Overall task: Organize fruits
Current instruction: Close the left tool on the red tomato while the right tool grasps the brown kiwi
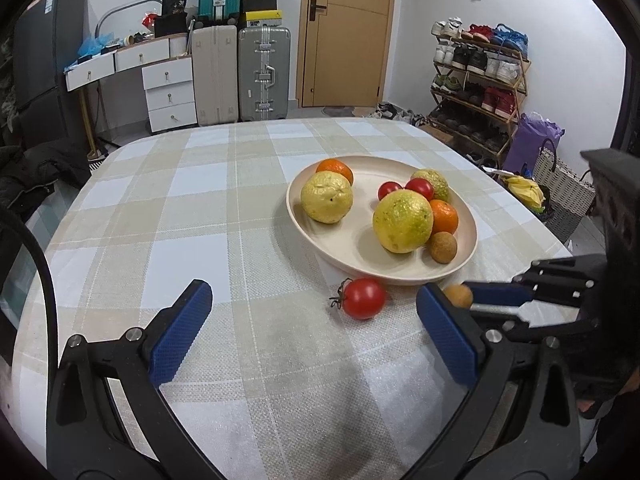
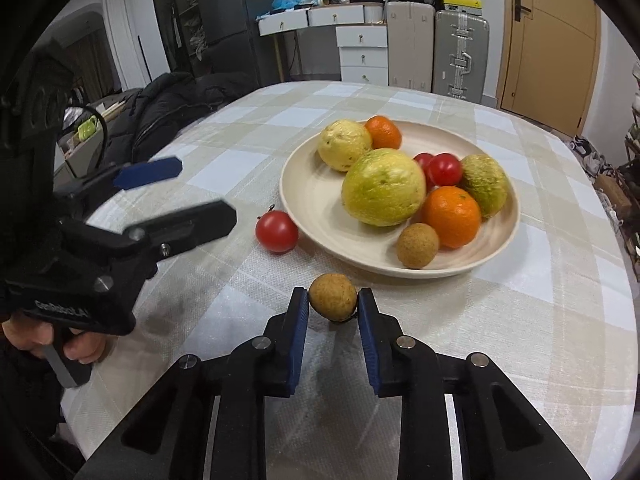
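Checked-cloth surface (image 2: 520,320); cream plate (image 2: 316,208) of mixed fruits; left claw (image 1: 312,332), spread wide, empty; loose tomato (image 2: 277,232) beside plate; right claw (image 2: 333,312) pinching small brown fruit (image 2: 333,297) near plate's rim.

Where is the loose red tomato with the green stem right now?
The red tomato lies on the checked tablecloth, just left of the cream plate in the right wrist view, outside it.

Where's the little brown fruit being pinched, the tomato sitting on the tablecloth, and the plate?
Little brown fruit (image 2: 333,297), right wrist view, middle of its skin.
Tomato on the tablecloth (image 2: 277,232), right wrist view, middle of its red side.
Plate (image 2: 316,200), right wrist view, bare inner surface.
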`<state>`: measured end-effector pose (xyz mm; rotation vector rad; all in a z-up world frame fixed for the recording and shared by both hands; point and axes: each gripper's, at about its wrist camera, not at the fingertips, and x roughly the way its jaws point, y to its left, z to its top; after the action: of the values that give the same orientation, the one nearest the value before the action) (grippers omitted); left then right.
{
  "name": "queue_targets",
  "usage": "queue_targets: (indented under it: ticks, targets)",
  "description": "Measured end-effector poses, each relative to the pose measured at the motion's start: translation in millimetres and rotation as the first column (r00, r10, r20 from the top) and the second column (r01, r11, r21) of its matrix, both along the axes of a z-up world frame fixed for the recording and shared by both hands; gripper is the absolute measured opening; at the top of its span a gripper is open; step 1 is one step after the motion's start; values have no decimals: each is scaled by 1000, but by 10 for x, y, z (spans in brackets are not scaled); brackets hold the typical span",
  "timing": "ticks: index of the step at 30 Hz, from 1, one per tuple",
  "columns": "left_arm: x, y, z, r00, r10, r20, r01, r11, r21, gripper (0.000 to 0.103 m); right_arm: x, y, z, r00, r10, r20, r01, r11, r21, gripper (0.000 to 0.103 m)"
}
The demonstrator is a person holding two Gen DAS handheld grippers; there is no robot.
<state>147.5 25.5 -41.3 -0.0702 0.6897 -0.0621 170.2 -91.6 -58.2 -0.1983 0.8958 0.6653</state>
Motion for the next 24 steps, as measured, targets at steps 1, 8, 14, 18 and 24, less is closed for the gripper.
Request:
queue_targets:
  ticks: [1, 8, 14, 18, 24]
  targets:
    - [15, -14, -16, 1000, -4, -13, 4, 1000, 4, 102, 0, -33, 31, 1000, -7, 5, 7, 1000, 10, 26]
    - [100, -101, -98, 995, -62, -77, 63, 998, 6, 99, 39, -189, 188, 998, -45, 44, 43, 998, 48, 26]
    - [214, -198, -200, 984, -102, -148, 106, 994, 17, 87, 108, -274, 232, 996, -70, 47, 67, 996, 62, 26]
    - [294, -260, -257, 978, -112, -177, 118, 993, 21, 82, 145, -306, 241, 996, -79, 49, 76, 995, 66, 26]
    - [387, -347, -338, 966, -130, -222, 140, 990, 31, 61, 139, -335, 250, 995, -85, 51, 81, 994, 70, 26]
